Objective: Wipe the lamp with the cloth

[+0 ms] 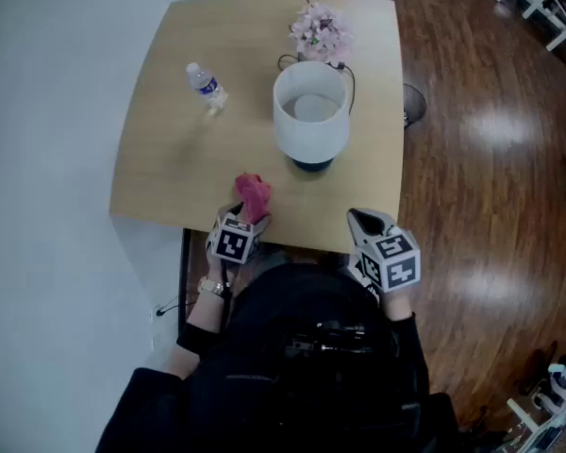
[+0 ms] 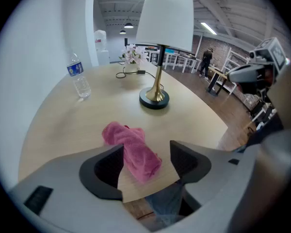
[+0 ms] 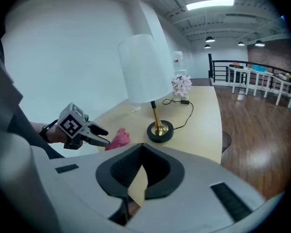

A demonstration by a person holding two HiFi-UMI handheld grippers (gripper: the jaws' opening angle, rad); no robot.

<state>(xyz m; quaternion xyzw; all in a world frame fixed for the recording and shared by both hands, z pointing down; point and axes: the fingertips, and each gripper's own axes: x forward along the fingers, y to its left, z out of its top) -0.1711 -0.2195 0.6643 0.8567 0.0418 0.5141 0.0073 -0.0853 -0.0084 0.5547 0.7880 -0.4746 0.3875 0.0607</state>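
Two grippers at the pale wooden table (image 1: pixel 160 168), cloth not yet gripped.
Left gripper (image 1: pixel 249 223), the nearer, has its jaws spread wide around the near end of the crumpled pink terry cloth (image 1: pixel 253 194), whose long axis points up-frame; the white-shaded, brass-stemmed lamp (image 1: pixel 309 111) stands beyond, upper right. Right gripper (image 1: pixel 361 219) is clenched and empty.

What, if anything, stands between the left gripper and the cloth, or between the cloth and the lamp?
Nothing visible. The cloth lies between the open left gripper's jaws, and only bare table separates it from the lamp.
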